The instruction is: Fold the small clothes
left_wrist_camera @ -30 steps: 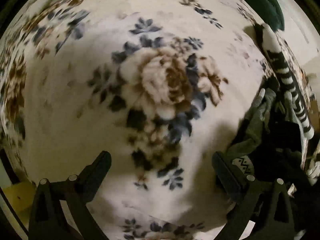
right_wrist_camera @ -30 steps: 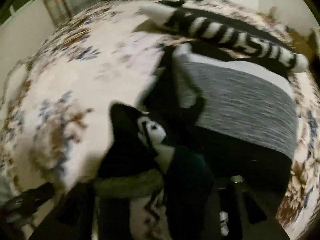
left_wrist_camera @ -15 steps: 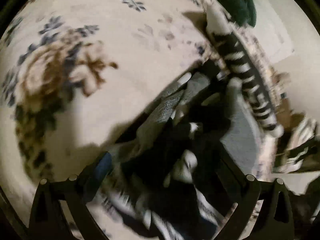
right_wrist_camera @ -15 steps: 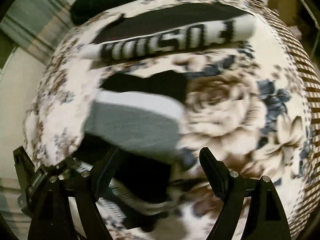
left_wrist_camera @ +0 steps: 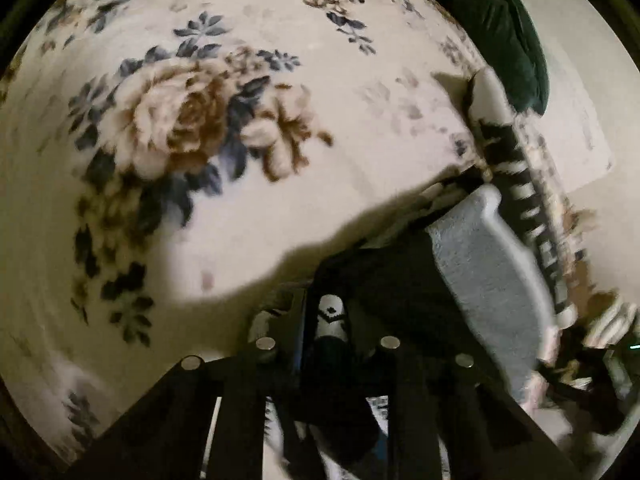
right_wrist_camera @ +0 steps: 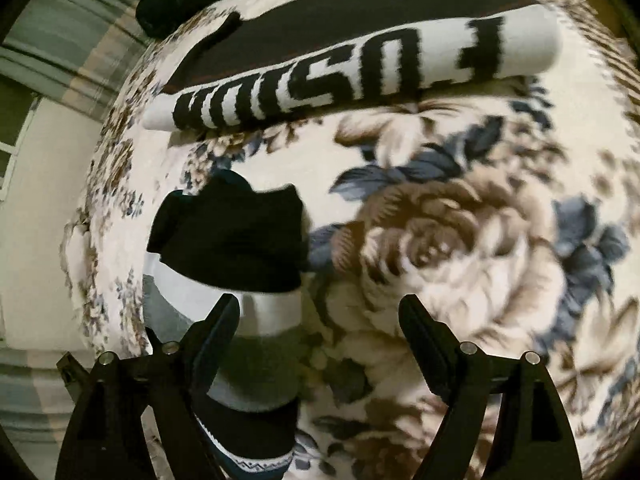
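On the floral blanket [left_wrist_camera: 224,128] lies a pile of small clothes. In the left wrist view my left gripper [left_wrist_camera: 326,294] has its jaws closing, with the pads pressing on a dark sock with a white patterned patch [left_wrist_camera: 331,314]. Right of it lies a grey and white folded cloth [left_wrist_camera: 492,268]. In the right wrist view my right gripper [right_wrist_camera: 320,320] hangs over the blanket with its jaws opening and nothing pinched between them. Its left finger [right_wrist_camera: 222,324] is over the grey and white cloth [right_wrist_camera: 268,312], beneath a black cloth [right_wrist_camera: 232,236]. A dark patterned sock [right_wrist_camera: 248,440] shows at the bottom.
A long black-and-white lettered knit piece [right_wrist_camera: 360,76] lies across the far side of the blanket, also along the right in the left wrist view [left_wrist_camera: 520,184]. A dark green cushion [left_wrist_camera: 500,28] sits at the blanket's far corner. A plaid fabric edge [right_wrist_camera: 72,52] borders the left.
My left gripper swung from bare blanket over the clothes pile and closed on the dark sock. My right gripper moved rightward off the pile and its jaws widened.
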